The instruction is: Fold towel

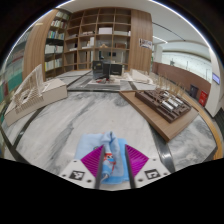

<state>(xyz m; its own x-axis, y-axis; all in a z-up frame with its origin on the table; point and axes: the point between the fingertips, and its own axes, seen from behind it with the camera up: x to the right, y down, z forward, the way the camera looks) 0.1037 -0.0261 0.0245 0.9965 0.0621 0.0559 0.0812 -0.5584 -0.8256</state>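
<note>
- Gripper view: the gripper (111,165) hangs high above a marbled grey-and-white floor (70,125), and its two fingers angle in toward each other at the tips.
- Magenta pads (97,160) line the inner faces of the fingers, and a fold of light-blue towel (112,158) sits pinched between them, both pads pressing on the cloth.
- The towel bunches up between the fingers and spreads a little past their outer sides; a small orange-red mark (109,139) shows on it just ahead of the fingertips.
- So the claw is narrow, clamped on the towel, and the towel is off any surface, carried in the fingers.
- Beyond the towel, well apart from it, a dark piece of furniture (103,71) stands in the middle of the room on the floor.
- Behind that furniture rises a tall wooden shelving wall (100,30), its compartments holding small items too small to tell.
- To the right of the towel and further off, a low wooden table (160,108) carries a dark tray-like set of objects (165,100); what they are cannot be told.
- To the left of the towel, a long pale bench or counter (35,95) runs back toward the shelving wall.
</note>
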